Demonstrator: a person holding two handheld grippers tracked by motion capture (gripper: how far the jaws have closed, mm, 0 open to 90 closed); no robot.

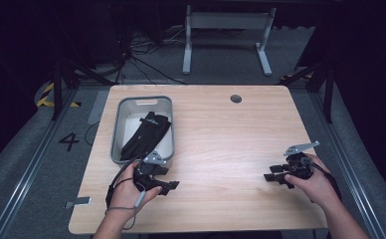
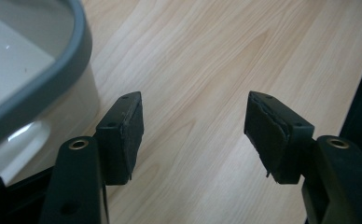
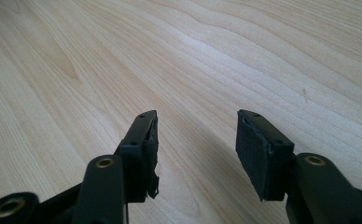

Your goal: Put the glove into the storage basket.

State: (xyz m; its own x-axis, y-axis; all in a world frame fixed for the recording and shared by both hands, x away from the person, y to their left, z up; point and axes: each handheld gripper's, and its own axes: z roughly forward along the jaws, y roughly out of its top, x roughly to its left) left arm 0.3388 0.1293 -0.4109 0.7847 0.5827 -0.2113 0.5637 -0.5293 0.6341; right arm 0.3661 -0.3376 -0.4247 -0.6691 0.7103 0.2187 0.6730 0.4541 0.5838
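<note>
Two grippers rest low over the wooden table (image 1: 221, 149), and neither holds anything. Farthest left and a little farther back sits the grey bin (image 1: 167, 107), with a black glove (image 1: 146, 134) lying inside it, draped from the far right of the bin toward its near left corner. That glove seems to be the thing being handled, and it looks already deposited.

Just near of the bin's near right corner is the left gripper (image 1: 167, 186), held in the left hand (image 1: 129, 191). Its jaws stand wide apart with only bare wood between them, and in the left gripper view the bin's rim (image 2: 53, 70) curves close beside the left-hand pad (image 2: 131, 135). The risk here, as I judge it, is that corner: a careless swing to the left could knock the light bin and slide it, or tip the glove's trailing edge over the rim. Its trailing cable (image 1: 112, 186) loops by the hand and could snag on the table edge.

Far to the right, well apart from the bin, the right gripper (image 1: 272, 176) lies near the table's right edge in the right hand (image 1: 315, 186), jaws also apart over empty wood (image 3: 216, 56). A slip there could send it off the near right side.
</note>
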